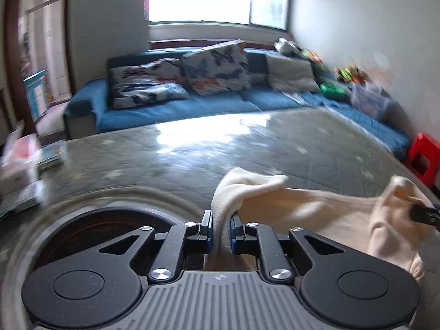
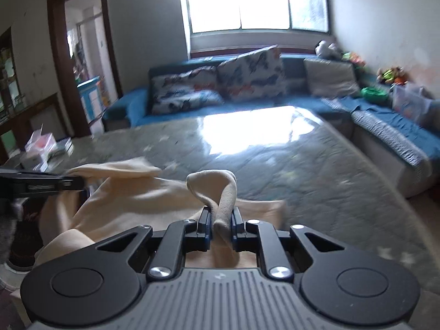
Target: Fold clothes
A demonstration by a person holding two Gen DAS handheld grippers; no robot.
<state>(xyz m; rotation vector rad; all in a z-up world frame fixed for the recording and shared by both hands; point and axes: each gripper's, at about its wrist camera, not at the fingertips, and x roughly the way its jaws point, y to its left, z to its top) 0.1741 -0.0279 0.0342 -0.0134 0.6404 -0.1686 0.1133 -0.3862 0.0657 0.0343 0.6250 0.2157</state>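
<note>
A cream cloth garment (image 1: 316,209) is held up between both grippers above the grey-green quilted table cover (image 1: 220,148). My left gripper (image 1: 222,228) is shut on one edge of the garment, which bunches up out of its jaws. My right gripper (image 2: 222,227) is shut on another edge of the same garment (image 2: 143,195). The right gripper's tip (image 1: 425,214) shows at the right of the left wrist view, wrapped in cloth. The left gripper (image 2: 66,185) shows at the left of the right wrist view.
A blue sofa (image 2: 275,104) with patterned cushions (image 2: 247,77) runs behind and to the right of the table. Boxes and books (image 1: 24,170) lie at the table's left edge. A red stool (image 1: 425,156) stands at the right. Toys (image 2: 390,74) sit on the sofa's far right.
</note>
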